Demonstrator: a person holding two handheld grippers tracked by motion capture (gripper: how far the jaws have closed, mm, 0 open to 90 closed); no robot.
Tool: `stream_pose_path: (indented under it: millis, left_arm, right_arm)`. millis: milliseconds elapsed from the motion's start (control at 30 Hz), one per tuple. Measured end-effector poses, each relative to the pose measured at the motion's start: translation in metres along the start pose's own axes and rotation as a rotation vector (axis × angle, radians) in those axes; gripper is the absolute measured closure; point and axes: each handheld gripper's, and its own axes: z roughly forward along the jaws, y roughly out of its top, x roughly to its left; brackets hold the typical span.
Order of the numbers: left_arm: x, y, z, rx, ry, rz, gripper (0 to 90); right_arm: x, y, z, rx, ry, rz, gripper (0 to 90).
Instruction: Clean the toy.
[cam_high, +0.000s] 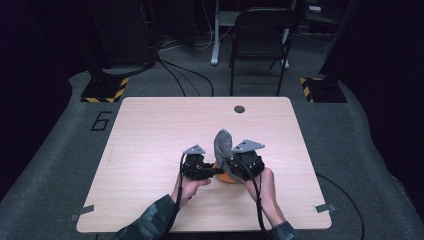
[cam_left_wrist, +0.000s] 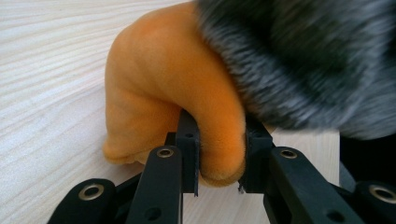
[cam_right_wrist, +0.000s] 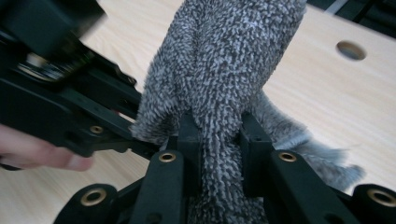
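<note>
Orange plush part (cam_left_wrist: 173, 102): low on the desk (cam_high: 150, 130), between the two claws, soft and squashy.
Grey fuzzy cover (cam_right_wrist: 224, 70): standing up above the orange part, upper end free, lower end overlapping the orange.
Left claw (cam_left_wrist: 219, 158): clamped on a fold of the orange plush, jaws pinching it close to the desk.
Right claw (cam_right_wrist: 219, 154): clamped on a strip of the grey cover, lifted above the left.
Step, judged: drawing grey away from orange.
Doing it well: pin orange down firmly; pull grey steadily up and away, never jerking.
Risk: slipping pile; fold sliding out of the pinch.
</note>
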Motion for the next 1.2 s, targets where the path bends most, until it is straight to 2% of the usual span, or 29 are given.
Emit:
stream_pose_path:
  millis: [67, 133, 267, 400, 533, 667, 833, 900, 967, 1033, 1133, 1200]
  left_arm:
    - [0.000, -0.001, 0.002, 0.000, -0.004, 0.000, 74.1]
    - [-0.001, 0.000, 0.002, 0.000, -0.002, 0.014, 74.0]
    - [-0.001, 0.000, 0.003, 0.005, -0.006, 0.027, 73.9]
    - [-0.002, -0.001, 0.004, 0.010, -0.012, 0.032, 73.5]
    - [-0.003, -0.001, 0.004, 0.010, -0.017, 0.027, 73.2]
    - [-0.003, -0.002, 0.004, 0.008, -0.017, 0.026, 73.0]
    - [-0.002, -0.002, 0.004, 0.006, -0.021, 0.026, 72.8]
    - [-0.002, -0.002, 0.004, 0.003, -0.022, 0.024, 72.7]
    - [-0.001, -0.001, 0.003, 0.001, -0.022, 0.021, 72.5]
    - [-0.001, -0.001, 0.003, 0.003, -0.024, 0.023, 72.4]
    - [-0.001, -0.001, 0.003, -0.001, -0.019, 0.025, 72.3]
    - [-0.002, -0.001, 0.003, 0.000, -0.017, 0.032, 72.3]
  right_arm:
    - [-0.001, -0.005, 0.008, 0.012, -0.019, -0.015, 74.5]
    - [-0.005, -0.007, 0.007, 0.012, -0.019, -0.015, 74.5]
    - [-0.012, -0.011, 0.004, 0.020, -0.055, -0.025, 74.5]
    - [-0.028, -0.019, 0.000, 0.030, -0.083, -0.002, 74.2]
    - [-0.047, -0.031, -0.002, 0.056, -0.118, 0.048, 74.0]
    - [-0.068, -0.045, 0.004, 0.096, -0.148, 0.110, 73.9]
    - [-0.091, -0.067, 0.022, 0.184, -0.178, 0.178, 73.7]
    - [-0.099, -0.076, 0.032, 0.232, -0.189, 0.176, 73.5]
    - [-0.105, -0.082, 0.035, 0.258, -0.189, 0.197, 73.5]
    - [-0.110, -0.078, 0.027, 0.222, -0.185, 0.219, 74.0]
    - [-0.106, -0.061, 0.002, 0.128, -0.180, 0.231, 74.1]
    - [-0.096, -0.045, -0.020, 0.023, -0.144, 0.205, 74.0]
